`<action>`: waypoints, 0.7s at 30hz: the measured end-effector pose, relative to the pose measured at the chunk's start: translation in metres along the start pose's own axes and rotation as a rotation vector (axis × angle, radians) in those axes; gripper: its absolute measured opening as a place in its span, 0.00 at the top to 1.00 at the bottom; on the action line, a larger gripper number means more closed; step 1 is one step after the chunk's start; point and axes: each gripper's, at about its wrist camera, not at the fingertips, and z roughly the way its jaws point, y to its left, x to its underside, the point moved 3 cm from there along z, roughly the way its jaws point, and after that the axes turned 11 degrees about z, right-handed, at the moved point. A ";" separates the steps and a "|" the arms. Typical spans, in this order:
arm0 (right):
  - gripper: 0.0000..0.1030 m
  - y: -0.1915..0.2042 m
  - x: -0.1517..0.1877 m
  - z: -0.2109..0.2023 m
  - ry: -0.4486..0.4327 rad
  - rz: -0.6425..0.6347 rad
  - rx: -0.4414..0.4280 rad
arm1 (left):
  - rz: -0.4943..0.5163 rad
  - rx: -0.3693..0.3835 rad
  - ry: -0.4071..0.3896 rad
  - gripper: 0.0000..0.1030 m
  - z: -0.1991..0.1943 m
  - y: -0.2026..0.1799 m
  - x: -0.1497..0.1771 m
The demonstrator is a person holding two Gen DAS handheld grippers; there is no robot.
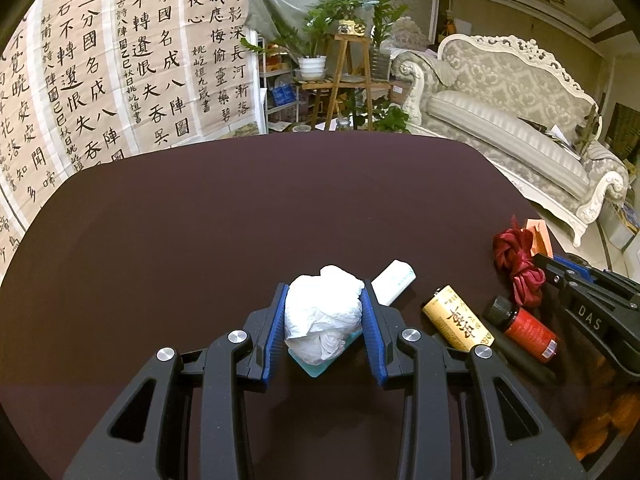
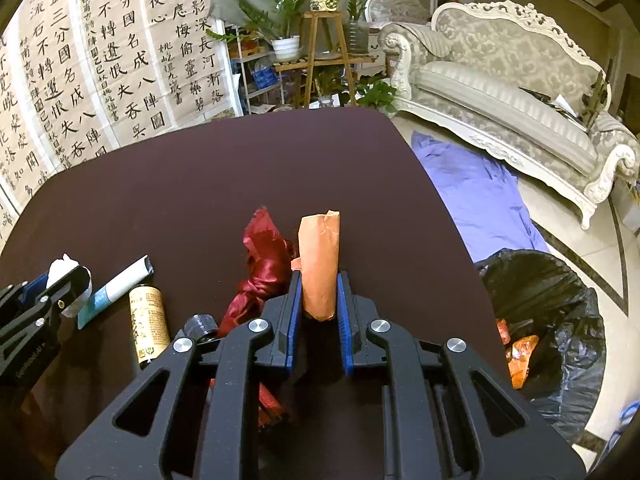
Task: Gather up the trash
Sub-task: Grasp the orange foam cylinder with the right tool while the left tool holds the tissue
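Note:
In the left wrist view my left gripper [image 1: 324, 312] is shut on a crumpled white paper wad [image 1: 322, 314] with a teal piece under it, over the dark brown table [image 1: 200, 240]. In the right wrist view my right gripper [image 2: 319, 296] is shut on a folded orange paper piece [image 2: 320, 256] that stands up between the blue pads. A red ribbon bundle [image 2: 260, 276] lies just left of it. On the floor at the right stands a bin with a black bag [image 2: 556, 320] holding orange scraps.
On the table lie a white and teal tube [image 2: 116, 286], a yellow labelled bottle [image 2: 149, 322] and a red bottle with a black cap [image 1: 524, 330]. A purple cloth [image 2: 476, 196] lies on the floor by an ornate sofa [image 2: 508, 92]. Calligraphy sheets [image 1: 100, 72] hang behind.

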 end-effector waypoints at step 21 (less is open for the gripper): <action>0.84 -0.009 -0.003 -0.018 -0.023 0.009 -0.020 | 0.001 -0.010 -0.013 0.65 -0.009 0.000 0.002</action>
